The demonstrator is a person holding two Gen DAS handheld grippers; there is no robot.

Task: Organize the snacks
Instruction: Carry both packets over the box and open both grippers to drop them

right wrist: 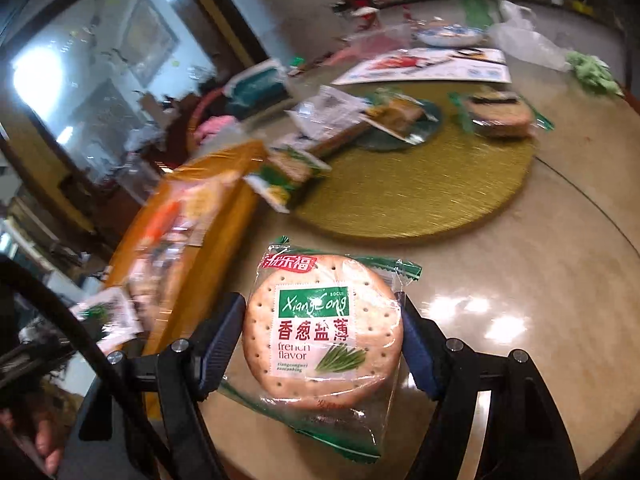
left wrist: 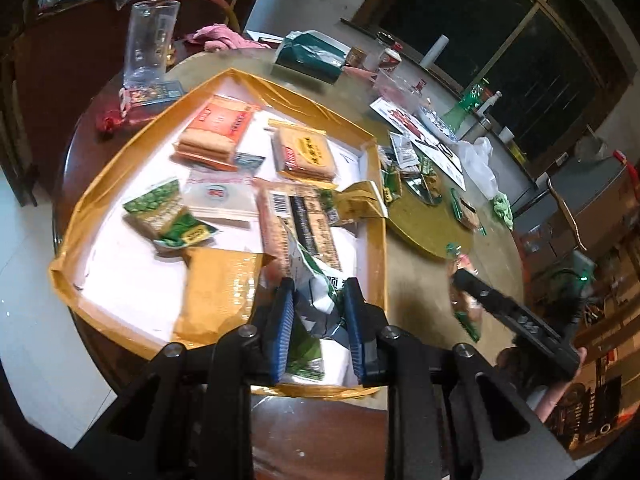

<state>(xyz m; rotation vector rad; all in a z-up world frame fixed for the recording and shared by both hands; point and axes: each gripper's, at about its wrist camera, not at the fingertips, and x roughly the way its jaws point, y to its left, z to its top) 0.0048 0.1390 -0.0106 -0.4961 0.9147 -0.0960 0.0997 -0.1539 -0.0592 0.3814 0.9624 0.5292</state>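
Observation:
A yellow-taped cardboard tray (left wrist: 378, 216) on the round table holds several snack packs, among them an orange cracker pack (left wrist: 216, 130) and a green one (left wrist: 170, 214). My left gripper (left wrist: 318, 312) is shut on a green-and-white snack packet (left wrist: 316, 284) over the tray's near right corner. My right gripper (right wrist: 322, 336) is shut on a round cracker pack (right wrist: 320, 328) labelled french flavor, held above the table just right of the tray (right wrist: 216, 208). The right gripper also shows in the left wrist view (left wrist: 466, 280).
A gold round turntable (right wrist: 420, 188) carries more snack packs (right wrist: 500, 114). Beyond it lie a printed sheet (right wrist: 432, 66), a white plastic bag (right wrist: 524, 46) and a green cloth (right wrist: 592, 72). A clear glass pitcher (left wrist: 150, 40) and a teal bag (left wrist: 310, 54) stand behind the tray.

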